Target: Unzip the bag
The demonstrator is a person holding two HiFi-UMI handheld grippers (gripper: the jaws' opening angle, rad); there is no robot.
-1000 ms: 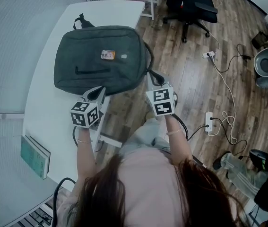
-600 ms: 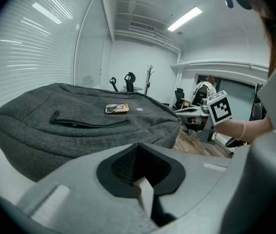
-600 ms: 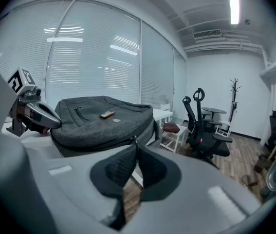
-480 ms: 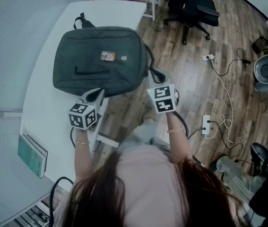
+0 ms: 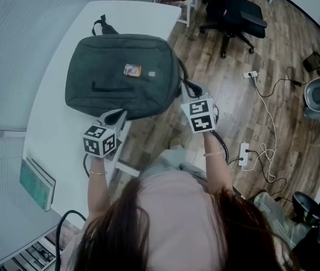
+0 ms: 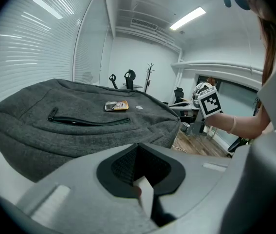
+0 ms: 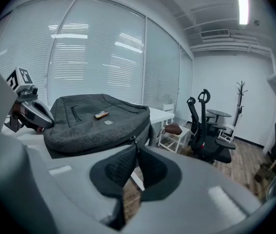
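At the table's point(image 5: 55, 143) near edge, unzipping begins.
My right tool point(image 7: 137, 146) pinches the bag point(image 5: 120, 89) by its zipper pull point(image 7: 134, 140); left tool point(image 6: 138, 152) is pressed together; next I'd draw the pull along.

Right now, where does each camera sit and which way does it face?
Head view: on the person's head, facing steeply down at the bag on the white table; hair, forearms, left tool, right tool show.
Left gripper view: on the left tool, looking along shut jaws across the bag; right tool and forearm show.
Right gripper view: on the right tool, facing the bag, jaws shut on the zipper pull; left tool shows.
Shared: all see the bag.
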